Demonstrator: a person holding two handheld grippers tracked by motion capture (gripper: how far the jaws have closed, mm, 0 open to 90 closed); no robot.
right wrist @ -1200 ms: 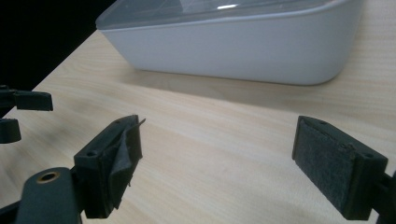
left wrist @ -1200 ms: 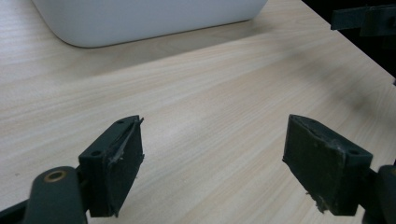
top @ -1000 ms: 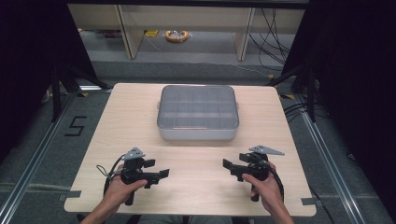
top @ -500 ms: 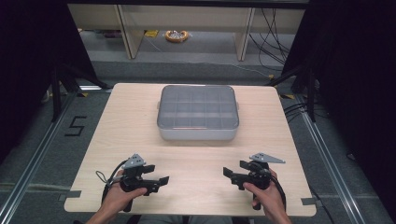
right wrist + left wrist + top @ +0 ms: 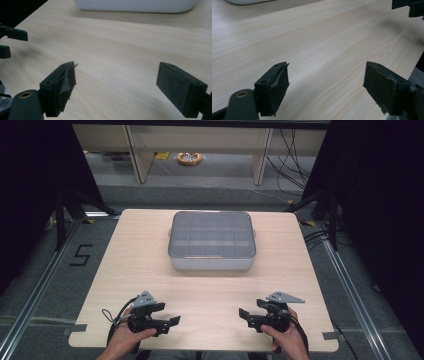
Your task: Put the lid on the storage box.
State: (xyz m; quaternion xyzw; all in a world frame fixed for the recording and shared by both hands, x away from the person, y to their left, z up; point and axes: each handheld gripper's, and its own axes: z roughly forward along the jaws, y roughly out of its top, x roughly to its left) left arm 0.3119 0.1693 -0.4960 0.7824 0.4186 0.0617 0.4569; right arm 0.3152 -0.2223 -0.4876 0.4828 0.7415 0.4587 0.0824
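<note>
The left gripper [image 5: 325,85] sits low over the table [image 5: 317,45], its two black jaws rising from the bottom edge and standing wide apart with bare wood grain between them. Nothing lies between the jaws. The pad faces are worn, with frayed material along their edges. Relative to the left gripper, the rounded white base of a container [image 5: 247,1] lies well beyond, at the far left. The black tips of the right gripper [image 5: 409,7] appear at the far right, above the table and clear of the container.
</note>
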